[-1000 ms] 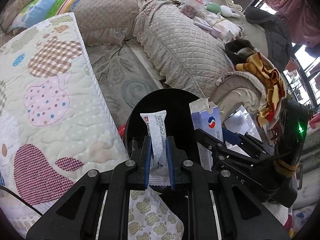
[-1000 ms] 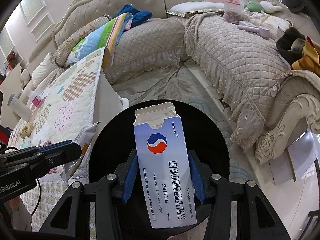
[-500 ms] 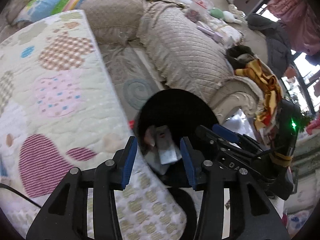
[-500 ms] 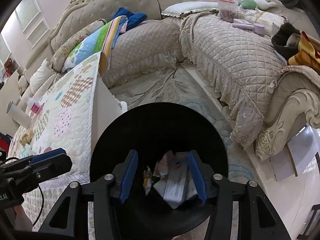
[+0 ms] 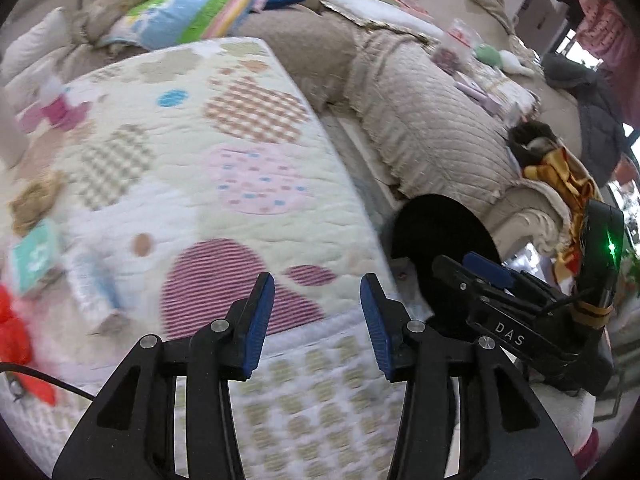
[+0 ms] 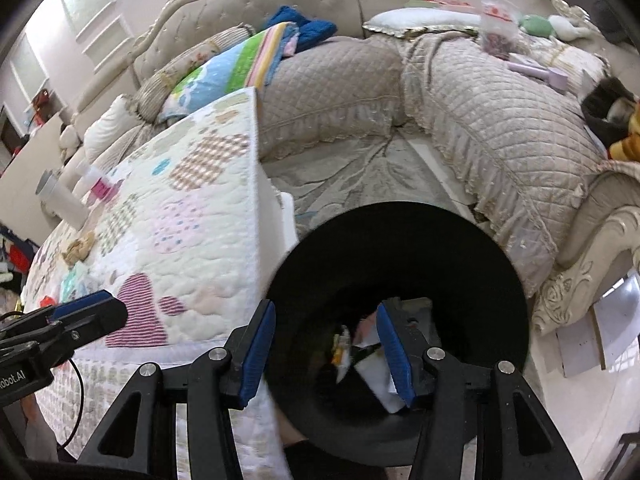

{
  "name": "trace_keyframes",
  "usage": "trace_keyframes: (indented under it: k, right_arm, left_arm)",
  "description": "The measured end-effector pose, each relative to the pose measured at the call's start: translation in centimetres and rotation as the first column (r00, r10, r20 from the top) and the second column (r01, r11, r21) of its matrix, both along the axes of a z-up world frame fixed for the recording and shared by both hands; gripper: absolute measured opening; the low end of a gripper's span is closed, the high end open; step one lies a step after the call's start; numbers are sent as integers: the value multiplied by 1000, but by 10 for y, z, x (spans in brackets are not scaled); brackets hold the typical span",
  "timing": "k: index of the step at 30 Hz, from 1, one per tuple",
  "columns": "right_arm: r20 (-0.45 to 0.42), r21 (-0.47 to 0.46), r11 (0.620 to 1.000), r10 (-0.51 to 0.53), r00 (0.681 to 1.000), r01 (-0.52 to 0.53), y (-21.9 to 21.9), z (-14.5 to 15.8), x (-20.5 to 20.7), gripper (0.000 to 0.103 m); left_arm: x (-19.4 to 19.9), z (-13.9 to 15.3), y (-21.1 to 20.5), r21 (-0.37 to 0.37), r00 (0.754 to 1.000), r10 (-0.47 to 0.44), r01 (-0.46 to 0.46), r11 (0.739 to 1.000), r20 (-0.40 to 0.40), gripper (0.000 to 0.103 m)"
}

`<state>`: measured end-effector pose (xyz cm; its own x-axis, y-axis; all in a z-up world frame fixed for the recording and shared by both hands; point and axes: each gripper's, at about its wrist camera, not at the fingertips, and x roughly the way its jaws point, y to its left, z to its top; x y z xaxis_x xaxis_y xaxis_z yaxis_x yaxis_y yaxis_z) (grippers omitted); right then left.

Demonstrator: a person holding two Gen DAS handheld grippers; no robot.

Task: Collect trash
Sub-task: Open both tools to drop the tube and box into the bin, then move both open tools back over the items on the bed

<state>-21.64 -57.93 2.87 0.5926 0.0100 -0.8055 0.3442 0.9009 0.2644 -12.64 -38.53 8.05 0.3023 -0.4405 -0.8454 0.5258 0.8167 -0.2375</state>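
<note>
A round black trash bin (image 6: 400,248) stands on the floor beside the quilt-covered table (image 6: 192,216). Wrappers and a white box (image 6: 376,372) lie at its bottom. My right gripper (image 6: 326,344) is open and empty above the bin's near rim. My left gripper (image 5: 316,316) is open and empty over the quilt (image 5: 224,184), left of the bin (image 5: 440,232). On the quilt's left side lie a teal box (image 5: 34,256), a blurred white wrapper (image 5: 94,288), a crumpled brown tissue (image 5: 34,204) and something red (image 5: 16,332).
A beige quilted sofa (image 6: 480,120) wraps around behind the bin, with cushions, a striped pillow (image 6: 236,64) and small items on it. A white bottle (image 6: 60,200) and a pink-labelled item (image 6: 100,188) stand at the table's far end. A patterned rug (image 6: 360,176) covers the floor.
Both grippers opened and dropped the white tube and the medicine box into the bin. The left gripper has swung left, from over the bin to over the quilt.
</note>
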Motion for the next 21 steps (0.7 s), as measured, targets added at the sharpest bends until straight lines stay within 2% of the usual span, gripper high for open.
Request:
trace_keyframes:
  k: [6,14,18,21]
  right_arm:
    - [7,-7,996,85,996,-85,38,5,21,50]
    - [19,-11,983,184,983,-184,87,10,47,51]
    - [13,-12,974,225,974,-225,107,10,59,52]
    - [7,-13,968,251,968,-251,119,9,66,54]
  left_arm:
    - [10,2,43,29,996,81,-82,996,22,43]
    - [26,-2,97,58,979,197,-199,978,49,43]
    - [34,-8,114,53,972,234,-235,971,29,43]
    - [42,-15,122,21,968,251,-250,968,-10,43]
